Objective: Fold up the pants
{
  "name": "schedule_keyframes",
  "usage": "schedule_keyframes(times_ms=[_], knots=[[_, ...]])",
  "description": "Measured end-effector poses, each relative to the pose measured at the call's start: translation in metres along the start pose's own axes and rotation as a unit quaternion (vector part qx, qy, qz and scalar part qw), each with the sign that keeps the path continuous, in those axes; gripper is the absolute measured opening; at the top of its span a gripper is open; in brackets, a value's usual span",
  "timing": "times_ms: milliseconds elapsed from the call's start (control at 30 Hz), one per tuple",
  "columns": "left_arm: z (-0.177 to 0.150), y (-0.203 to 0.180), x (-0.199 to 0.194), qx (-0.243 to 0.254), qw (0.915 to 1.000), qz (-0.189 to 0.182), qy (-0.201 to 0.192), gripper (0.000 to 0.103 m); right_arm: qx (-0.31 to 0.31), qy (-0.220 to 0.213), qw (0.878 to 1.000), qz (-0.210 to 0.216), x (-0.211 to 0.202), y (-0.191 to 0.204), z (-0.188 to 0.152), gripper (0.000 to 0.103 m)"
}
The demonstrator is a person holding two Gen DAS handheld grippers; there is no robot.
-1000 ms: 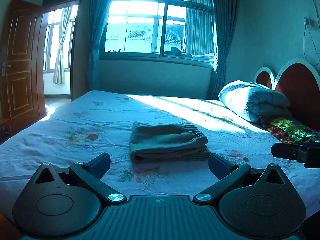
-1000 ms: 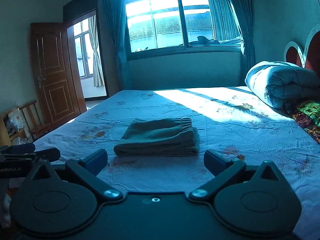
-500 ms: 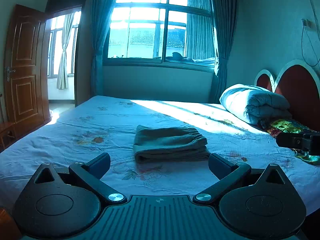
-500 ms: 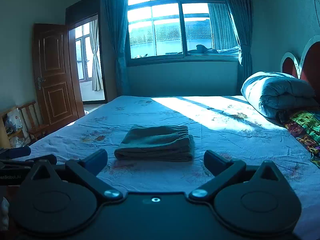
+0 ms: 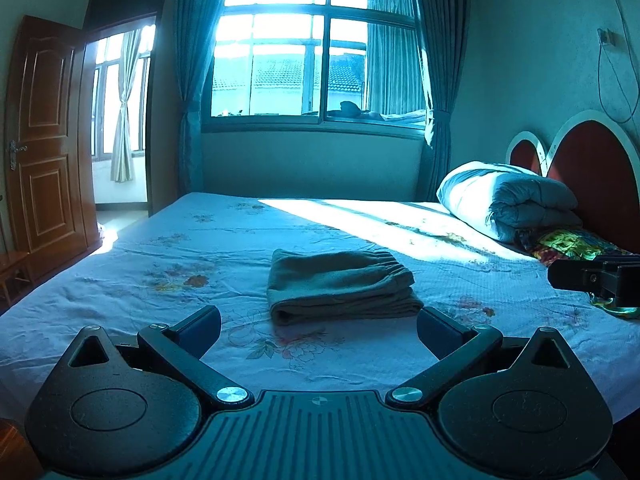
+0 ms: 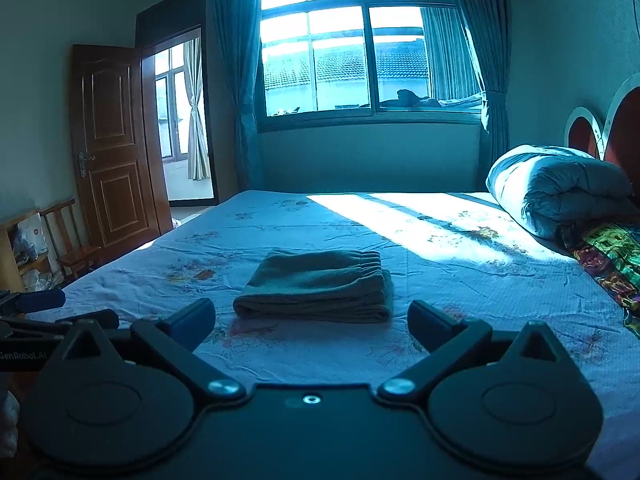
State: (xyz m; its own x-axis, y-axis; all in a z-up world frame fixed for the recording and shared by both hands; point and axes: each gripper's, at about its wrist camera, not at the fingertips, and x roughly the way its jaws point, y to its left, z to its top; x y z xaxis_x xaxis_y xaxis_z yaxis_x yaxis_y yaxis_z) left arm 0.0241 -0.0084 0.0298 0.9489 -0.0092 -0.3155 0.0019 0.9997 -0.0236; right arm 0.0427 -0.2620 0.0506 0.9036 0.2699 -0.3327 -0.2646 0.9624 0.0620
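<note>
The pants (image 5: 340, 286) lie folded into a thick, squat rectangle on the bed (image 5: 200, 248), gathered waistband turned toward the window (image 5: 316, 48), the folded edge facing me. Nothing of mine touches them. My left gripper (image 5: 319, 330) hangs low over the near edge of the mattress, its two fingers spread wide with only flowered sheet between them; the pants sit just beyond the gap, a little right of centre. My right gripper (image 6: 311, 322) is likewise splayed and empty, the pants (image 6: 316, 286) lying ahead of it, nearly centred between the fingertips.

From my left view I see the tip of my right gripper poking in at the right edge, near the colourful cloth (image 5: 572, 242) below the rolled duvet (image 5: 504, 200), and both arches of the headboard (image 5: 588, 168). From my right view I see instead the blue-tipped end of my left gripper at the far left, plus a wooden chair (image 6: 70, 240) and shelf clutter by the open door (image 6: 112, 144), which the left view crops to a sliver. A band of sunlight crosses the sheet behind the pants in both.
</note>
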Motion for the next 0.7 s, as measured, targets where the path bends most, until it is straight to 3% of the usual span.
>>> schedule_keyframes(times_ms=[700], knots=[[-0.0011, -0.0003, 0.0008, 0.001, 1.0000, -0.003, 0.000, 0.103, -0.002, 0.004, 1.000, 0.005, -0.0016, 0.0001, 0.0001, 0.097]])
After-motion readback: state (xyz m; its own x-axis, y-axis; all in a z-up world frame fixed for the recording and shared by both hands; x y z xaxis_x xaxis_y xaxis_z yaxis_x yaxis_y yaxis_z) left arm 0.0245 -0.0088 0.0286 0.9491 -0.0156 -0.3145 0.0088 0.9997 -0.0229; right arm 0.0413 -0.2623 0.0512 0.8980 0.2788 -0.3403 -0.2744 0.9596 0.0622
